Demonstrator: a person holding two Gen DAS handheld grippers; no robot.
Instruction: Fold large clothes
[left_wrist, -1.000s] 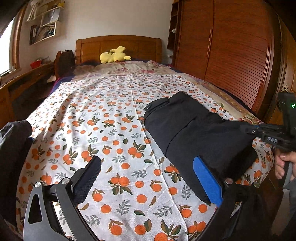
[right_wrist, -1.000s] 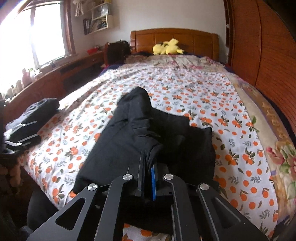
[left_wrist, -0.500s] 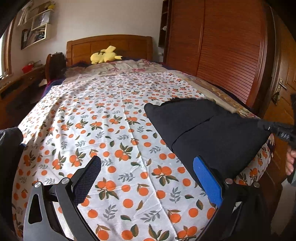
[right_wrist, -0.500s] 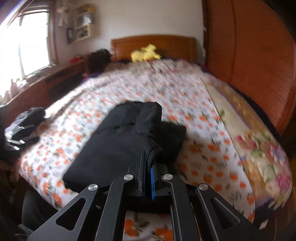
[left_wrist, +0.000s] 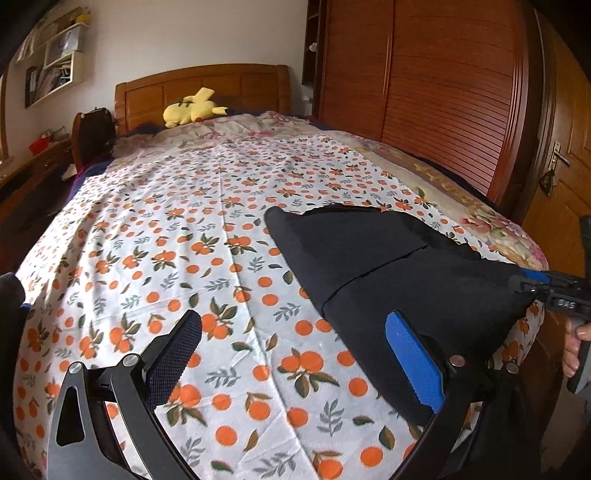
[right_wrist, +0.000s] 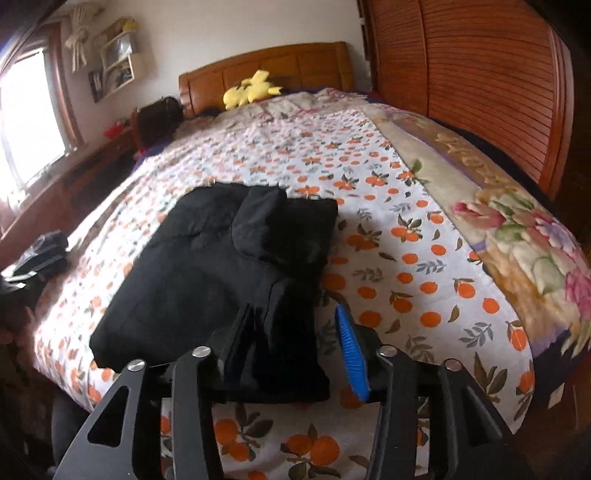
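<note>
Two views over bed (left_wrist: 221, 229): black folded garment (right_wrist: 221, 266) lying at foot end, near edge hidden behind fingers; left hand-held gripper (left_wrist: 295, 354) spread wide, empty; right hand-held gripper (right_wrist: 295, 332) parted, cloth fold between fingers, contact unclear

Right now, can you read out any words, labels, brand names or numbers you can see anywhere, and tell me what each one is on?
No text can be read for certain.
Right gripper: small white marks on its body in the left wrist view, too small to read.
Wall shelf: books or papers, too blurred to read.
Black garment: no label shows.
Orange-print bedsheet and yellow plush toy: no lettering.
</note>
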